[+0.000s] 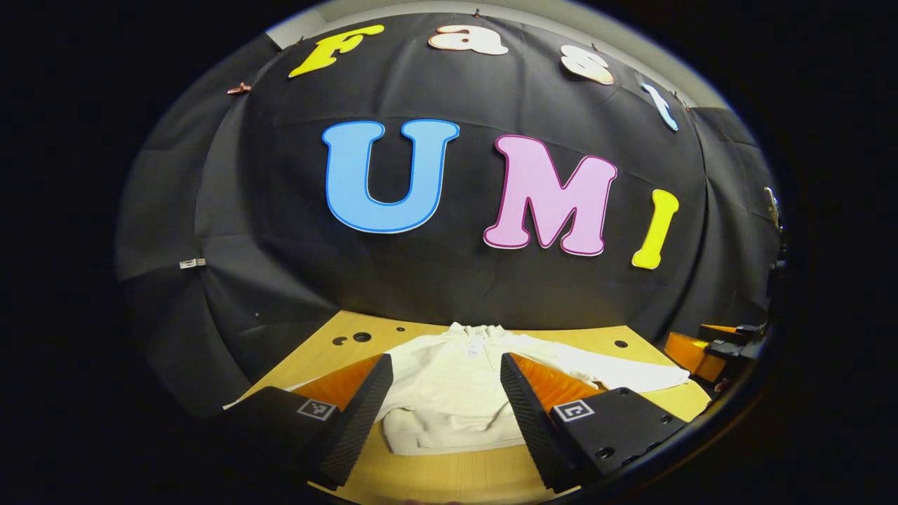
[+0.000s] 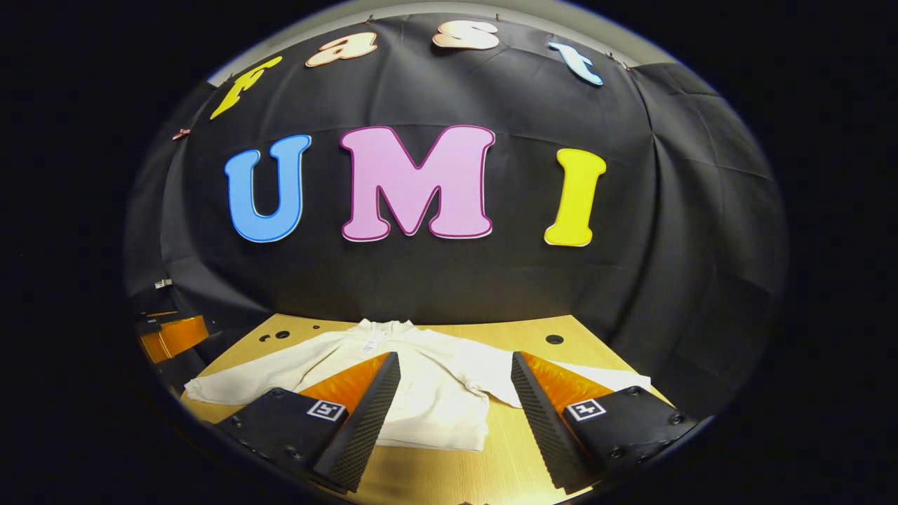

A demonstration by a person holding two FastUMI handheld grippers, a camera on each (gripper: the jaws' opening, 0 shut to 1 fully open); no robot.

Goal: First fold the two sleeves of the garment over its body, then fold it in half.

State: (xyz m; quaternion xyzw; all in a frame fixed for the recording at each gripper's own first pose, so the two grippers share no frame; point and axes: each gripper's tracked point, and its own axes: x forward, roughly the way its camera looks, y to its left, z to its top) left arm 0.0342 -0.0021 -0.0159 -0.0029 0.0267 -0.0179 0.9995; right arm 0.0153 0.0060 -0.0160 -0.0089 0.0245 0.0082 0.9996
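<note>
A white long-sleeved garment (image 1: 449, 400) lies flat on the wooden table (image 1: 456, 477), collar toward the black wall, both sleeves spread out sideways. My left gripper (image 1: 445, 359) hovers open near the table's front edge, in front of the garment's hem, with nothing between its fingers. In the right gripper view the garment (image 2: 435, 403) sits centre-left, one sleeve (image 2: 245, 379) reaching left and the other sleeve (image 2: 607, 377) reaching right behind a finger. My right gripper (image 2: 455, 358) is also open and holds nothing, facing the garment's right half.
The right gripper (image 1: 712, 351) shows orange and black at the far right of the left gripper view. The left gripper (image 2: 172, 337) shows at the far left of the right gripper view. Round holes (image 1: 361, 337) dot the table's back; black cloth walls surround it.
</note>
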